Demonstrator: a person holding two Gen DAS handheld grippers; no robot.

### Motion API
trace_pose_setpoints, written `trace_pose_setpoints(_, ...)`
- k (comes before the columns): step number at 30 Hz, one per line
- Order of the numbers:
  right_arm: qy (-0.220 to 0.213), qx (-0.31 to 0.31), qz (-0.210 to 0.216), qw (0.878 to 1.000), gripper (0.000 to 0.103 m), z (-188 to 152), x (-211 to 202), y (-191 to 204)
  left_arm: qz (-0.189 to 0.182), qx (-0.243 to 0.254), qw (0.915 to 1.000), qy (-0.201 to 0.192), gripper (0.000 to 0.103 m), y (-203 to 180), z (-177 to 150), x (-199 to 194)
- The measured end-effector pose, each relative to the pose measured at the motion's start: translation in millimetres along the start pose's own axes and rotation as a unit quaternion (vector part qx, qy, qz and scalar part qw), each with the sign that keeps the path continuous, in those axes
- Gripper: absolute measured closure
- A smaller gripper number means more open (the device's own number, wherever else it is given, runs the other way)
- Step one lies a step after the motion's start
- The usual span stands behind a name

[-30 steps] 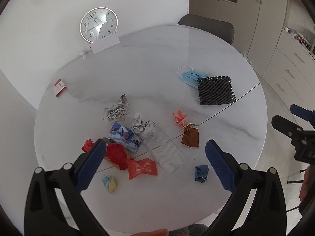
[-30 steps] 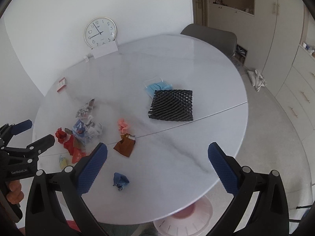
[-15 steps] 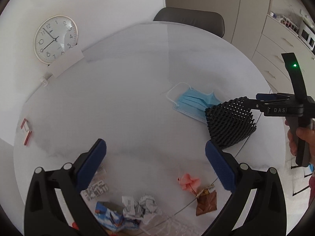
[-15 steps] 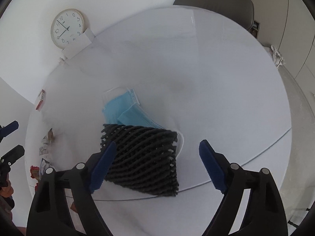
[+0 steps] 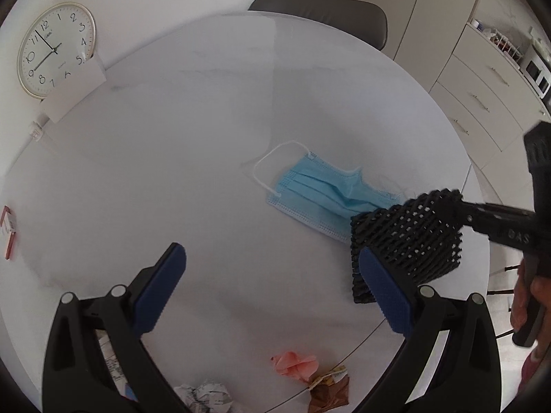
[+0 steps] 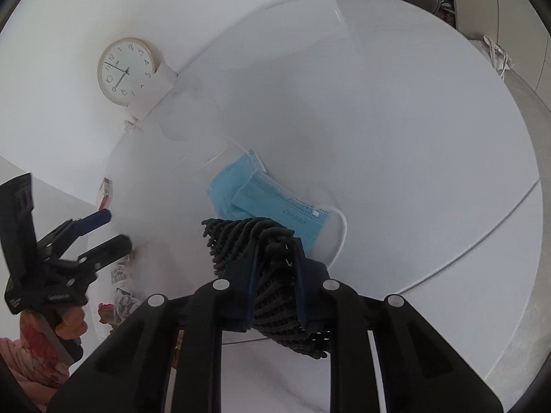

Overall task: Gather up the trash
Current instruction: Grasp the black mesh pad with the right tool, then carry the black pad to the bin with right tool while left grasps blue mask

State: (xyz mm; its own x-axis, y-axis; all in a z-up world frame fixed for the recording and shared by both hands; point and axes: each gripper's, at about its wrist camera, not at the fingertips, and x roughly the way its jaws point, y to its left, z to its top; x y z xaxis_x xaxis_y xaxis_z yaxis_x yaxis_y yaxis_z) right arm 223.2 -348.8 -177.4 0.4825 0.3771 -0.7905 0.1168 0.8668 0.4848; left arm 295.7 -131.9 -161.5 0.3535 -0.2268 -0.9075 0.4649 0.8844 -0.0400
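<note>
Tongs in my right hand (image 6: pixel 273 272) have just closed on a black foam net (image 6: pixel 272 275); its mesh is bunched and pinched between the two blue-lined fingers. From my left-hand view the same net (image 5: pixel 406 237) hangs as a crumpled black lump from the tip of those tongs (image 5: pixel 461 208), one corner lifted, its lower edge at or near the table (image 5: pixel 172 130); whether it touches I cannot tell. My right hand (image 5: pixel 533 306) grips the handle at the far right edge of that view.

Tongs in my left hand (image 5: pixel 272 285) stand wide, nothing between their blue pads, hovering over bare tabletop. The right pad (image 5: pixel 389 296) overlaps the net in that view. In the right-hand view these tongs (image 6: pixel 103 230) appear at the left, fingers apart, with my hand (image 6: pixel 69 323) below them.

Just beyond the net lies a light blue face mask (image 5: pixel 327 196), flat on the white round table, its white ear loop spread toward the far side; the net covers one corner of it.

Nearer to me lie a pink crumpled scrap (image 5: pixel 296 361), a brown wrapper (image 5: pixel 330 390) just beside it, and a ball of printed paper (image 5: pixel 206 395). A small red and white packet (image 5: pixel 8 230) sits at the table's left edge.

Farther out, a round wall clock (image 5: pixel 55 50) leans behind a white card, and a grey chair (image 5: pixel 320 13) stands at the far side of the table
</note>
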Motion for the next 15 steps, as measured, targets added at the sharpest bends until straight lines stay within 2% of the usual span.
trace_pose_setpoints(3, -0.036, 0.014, -0.012, 0.999, 0.084, -18, -39, 2, -0.014, -0.019, 0.9997, 0.009, 0.006, -14, 15, 13)
trace_pose_setpoints(9, -0.095, 0.054, -0.021, 0.994, 0.084, -70, -120, -3, 0.015, -0.024, 0.999, 0.034, 0.01, -58, 39, 55)
trace_pose_setpoints(11, -0.104, 0.062, -0.025, 0.992, 0.084, -85, -138, -5, 0.028, -0.004, 0.9991, 0.032, 0.013, -70, 44, 68)
trace_pose_setpoints(15, -0.112, 0.079, -0.034, 0.99, 0.083, -111, -162, -7, 0.032, 0.076, 0.9957, 0.042, 0.019, -94, 45, 93)
